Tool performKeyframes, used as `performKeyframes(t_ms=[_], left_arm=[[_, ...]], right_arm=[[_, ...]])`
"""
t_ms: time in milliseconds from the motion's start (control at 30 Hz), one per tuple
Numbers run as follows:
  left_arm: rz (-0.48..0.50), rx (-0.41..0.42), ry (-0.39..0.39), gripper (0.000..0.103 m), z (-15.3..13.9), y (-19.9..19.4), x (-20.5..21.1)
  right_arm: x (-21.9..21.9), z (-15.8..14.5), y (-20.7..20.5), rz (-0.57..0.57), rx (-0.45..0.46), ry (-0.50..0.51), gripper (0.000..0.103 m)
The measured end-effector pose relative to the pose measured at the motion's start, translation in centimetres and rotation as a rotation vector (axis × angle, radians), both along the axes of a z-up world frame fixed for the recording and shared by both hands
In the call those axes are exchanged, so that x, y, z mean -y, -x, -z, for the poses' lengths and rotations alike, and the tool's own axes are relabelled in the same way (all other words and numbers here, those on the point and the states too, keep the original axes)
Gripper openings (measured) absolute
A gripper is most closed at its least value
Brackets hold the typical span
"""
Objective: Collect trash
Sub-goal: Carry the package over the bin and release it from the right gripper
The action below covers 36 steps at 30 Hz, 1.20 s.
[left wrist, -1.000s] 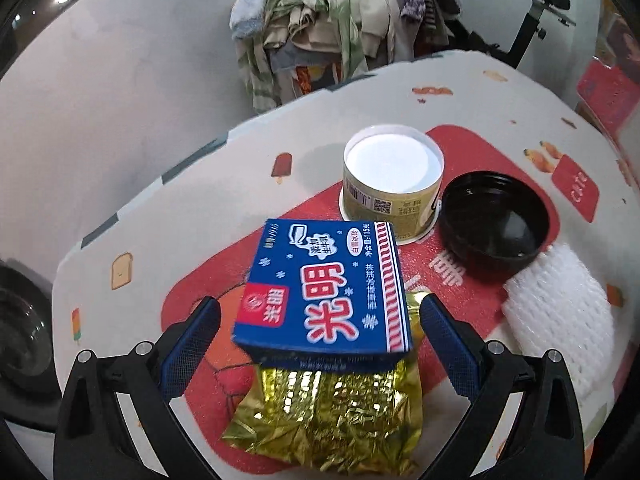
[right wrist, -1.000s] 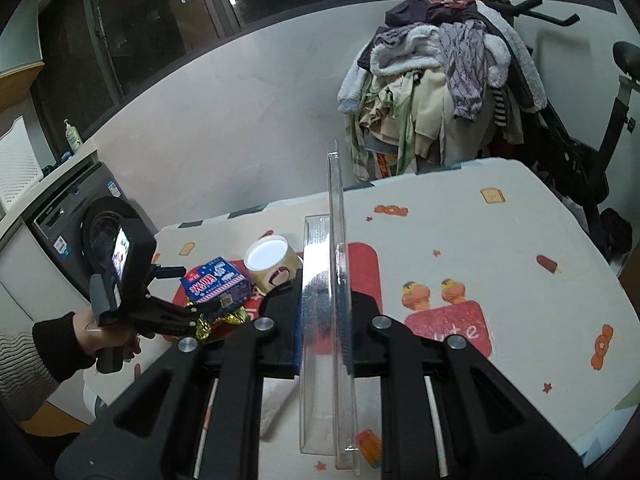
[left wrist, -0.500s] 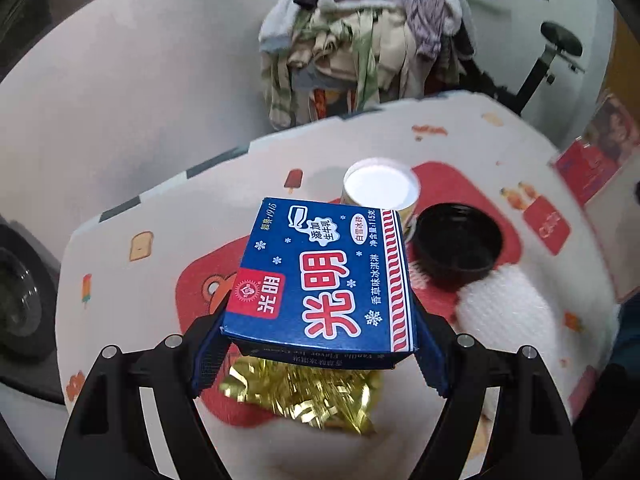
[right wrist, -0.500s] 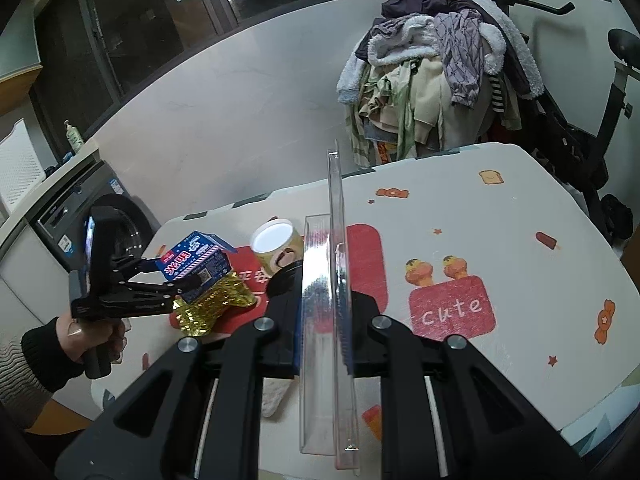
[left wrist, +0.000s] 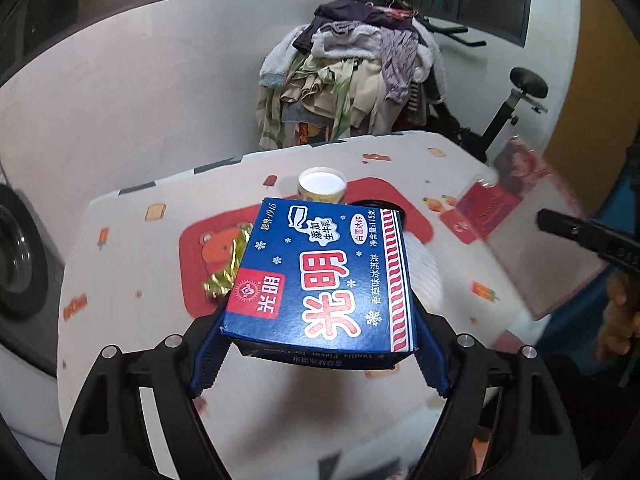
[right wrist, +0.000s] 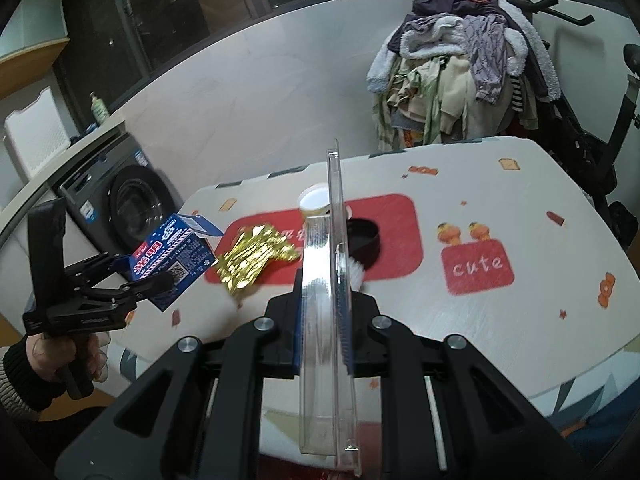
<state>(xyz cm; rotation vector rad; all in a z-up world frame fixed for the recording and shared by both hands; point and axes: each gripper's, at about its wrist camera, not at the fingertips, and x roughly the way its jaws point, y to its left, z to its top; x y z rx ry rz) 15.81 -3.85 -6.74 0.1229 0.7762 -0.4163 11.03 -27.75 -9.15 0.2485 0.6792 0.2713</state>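
My left gripper point(left wrist: 320, 352) is shut on a blue ice cream box point(left wrist: 324, 276) and holds it in the air over the table's near left side; the box also shows in the right wrist view point(right wrist: 168, 256). My right gripper point(right wrist: 324, 336) is shut on a clear plastic tray point(right wrist: 328, 280), held on edge above the table's front. A crumpled gold foil wrapper point(right wrist: 252, 256) lies on the red mat. A paper cup with a white lid point(right wrist: 314, 204), a black lid point(right wrist: 364, 240) and white foam netting point(left wrist: 428, 276) lie behind it.
The table point(right wrist: 520, 320) has a white cloth with red patches. A washing machine point(right wrist: 132, 196) stands at its left. A rack piled with clothes point(right wrist: 460, 68) and an exercise bike point(left wrist: 516, 108) stand behind it.
My left gripper closed on the blue box, lifted it off the gold wrapper and drew it back toward the table's near left. The right gripper stays shut on the tray.
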Motion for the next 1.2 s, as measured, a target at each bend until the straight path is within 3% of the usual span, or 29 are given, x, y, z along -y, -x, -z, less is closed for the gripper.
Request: performKeyframes(t_ms=[533,967,1200], left_arm=[[-0.069,0.018,0.149,0.077,0.4,10.9,-3.8],[-0.083,0.068,0.126,0.077,1.1,16.9,-5.4],[-0.085,0.083,0.118,0.077,2.3,18.9,-5.6]], right_arm=[[-4.6,1.5,6.8,-0.148,-0.028,0.021,0.018],[-7.9,4.6,11.8,-0.24,-0.074,0.031,0.018],[-9.6,8.2,13.9,-0.306,-0.163,0.036,0.018]])
